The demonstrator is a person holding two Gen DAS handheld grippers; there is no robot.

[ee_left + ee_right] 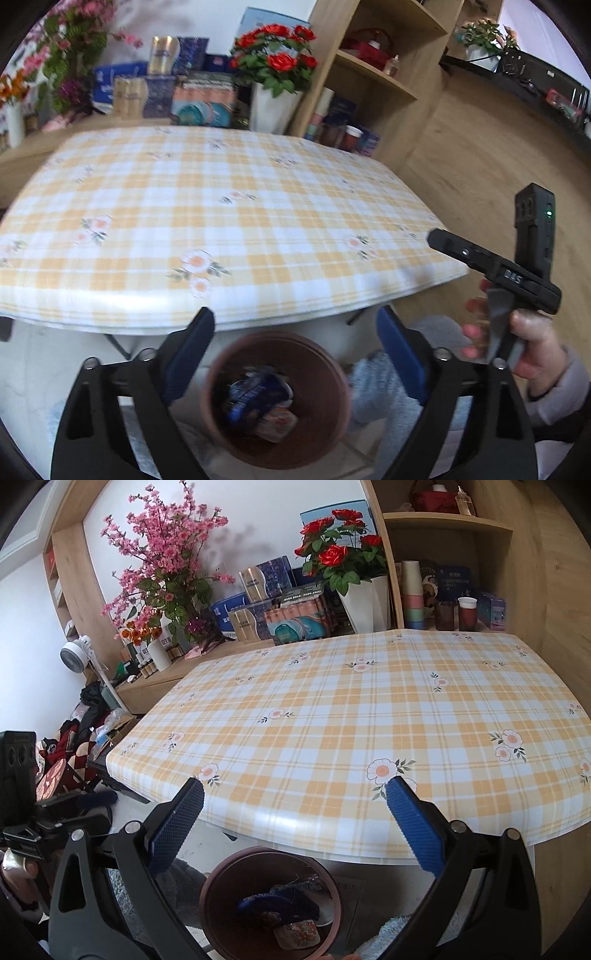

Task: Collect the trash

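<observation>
Trash sits in the round reddish-brown plastic bin [275, 398] on the floor, just below the near edge of the table with the yellow-checked flowered cloth [229, 206] — a crumpled dark blue wrapper [255, 393] on top, a small pale printed packet [297, 935] beside it. Left gripper [295, 354] hangs right over the bin mouth, jaws wide apart, nothing between them. Right gripper [295, 819] likewise spread and empty, aimed more at the table edge. No trash shows on the cloth — collecting looks finished.

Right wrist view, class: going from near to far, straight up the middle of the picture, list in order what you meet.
Brown bin holding wrappers → near edge of the checked tablecloth → far edge of the table → pack of cans on the wooden ledge → red roses in a white pot → white wall.
</observation>
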